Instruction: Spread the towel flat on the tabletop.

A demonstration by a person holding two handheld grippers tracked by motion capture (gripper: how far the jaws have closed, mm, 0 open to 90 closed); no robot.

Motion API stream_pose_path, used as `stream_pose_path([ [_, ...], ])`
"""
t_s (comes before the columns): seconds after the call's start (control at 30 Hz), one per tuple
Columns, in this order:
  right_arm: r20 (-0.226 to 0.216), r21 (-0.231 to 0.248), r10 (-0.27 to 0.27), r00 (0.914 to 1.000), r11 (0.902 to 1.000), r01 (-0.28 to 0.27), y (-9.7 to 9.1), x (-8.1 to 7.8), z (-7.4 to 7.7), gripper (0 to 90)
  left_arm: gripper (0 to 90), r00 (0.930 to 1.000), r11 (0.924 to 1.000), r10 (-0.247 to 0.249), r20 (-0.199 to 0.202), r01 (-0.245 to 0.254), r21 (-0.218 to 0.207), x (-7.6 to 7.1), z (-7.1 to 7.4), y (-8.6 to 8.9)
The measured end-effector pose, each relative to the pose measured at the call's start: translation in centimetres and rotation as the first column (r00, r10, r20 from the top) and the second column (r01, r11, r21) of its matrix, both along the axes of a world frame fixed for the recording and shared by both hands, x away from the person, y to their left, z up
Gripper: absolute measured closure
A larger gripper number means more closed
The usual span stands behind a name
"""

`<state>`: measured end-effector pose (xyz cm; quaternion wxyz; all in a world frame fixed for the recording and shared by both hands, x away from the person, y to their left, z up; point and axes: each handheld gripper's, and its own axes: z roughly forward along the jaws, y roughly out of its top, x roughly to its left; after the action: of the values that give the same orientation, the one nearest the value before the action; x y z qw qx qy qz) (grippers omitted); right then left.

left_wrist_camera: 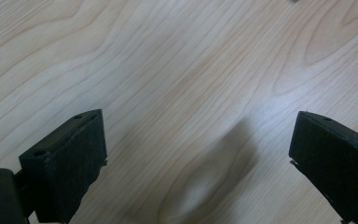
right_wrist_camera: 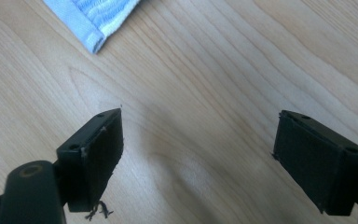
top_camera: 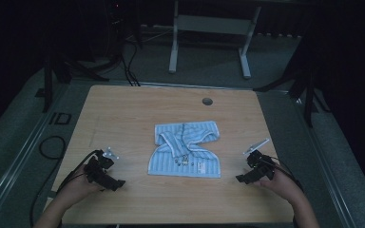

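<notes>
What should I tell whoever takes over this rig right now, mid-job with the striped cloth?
Left gripper: open, empty, low over bare wood at the table's near left, apart from the cloth.
Right gripper: open, empty, at the near right; one cloth corner lies just ahead of its jaws.
Blue striped cloth: mid-table, near half flat, far part bunched and folded over itself.
Done: cannot tell beyond that partial fold.
Left: probably grasp the near corners and flatten or finish folding.
</notes>
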<state>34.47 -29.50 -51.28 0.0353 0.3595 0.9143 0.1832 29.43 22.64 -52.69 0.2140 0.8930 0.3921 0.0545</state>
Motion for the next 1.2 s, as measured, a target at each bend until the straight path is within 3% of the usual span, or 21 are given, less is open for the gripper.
stream_pose_path([
  [0.03,-0.024,-0.003,0.012,0.9996,0.9999,-0.012,0.3,0.4,0.1,18.4,4.3,0.9999,0.9999,-0.013,-0.004,0.013,-0.001,0.2,0.1,-0.5],
  [0.23,-0.052,-0.053,0.044,0.9977,0.9975,-0.047,1.6,1.2,0.1,22.3,5.3,0.9988,0.9989,-0.048,-0.006,0.048,-0.005,1.1,0.4,-1.8],
  [0.33,-0.041,-0.089,0.064,0.9971,0.9938,-0.067,2.3,1.6,0.2,25.5,5.3,0.9976,0.9977,-0.068,-0.014,0.068,-0.005,1.6,0.6,-2.6],
  [0.63,-0.043,-0.130,0.123,0.9915,0.9833,-0.127,4.8,2.7,0.5,32.8,7.1,0.9911,0.9915,-0.129,-0.033,0.129,0.015,3.0,1.0,-5.3],
  [0.8,-0.065,-0.136,0.146,0.9872,0.9787,-0.154,5.9,3.3,0.7,34.6,13.9,0.9876,0.9879,-0.153,-0.036,0.153,0.021,3.6,1.1,-6.4],
  [1.07,-0.023,-0.126,0.186,0.9822,0.9742,-0.188,8.2,4.2,1.0,40.4,30.8,0.9754,0.9755,-0.220,-0.017,0.220,-0.013,5.1,1.6,-9.8],
  [1.2,-0.003,-0.108,0.202,0.9793,0.9735,-0.201,9.3,4.7,1.2,43.2,32.5,0.9730,0.9729,-0.231,0.002,0.231,-0.016,5.8,1.9,-11.4],
])
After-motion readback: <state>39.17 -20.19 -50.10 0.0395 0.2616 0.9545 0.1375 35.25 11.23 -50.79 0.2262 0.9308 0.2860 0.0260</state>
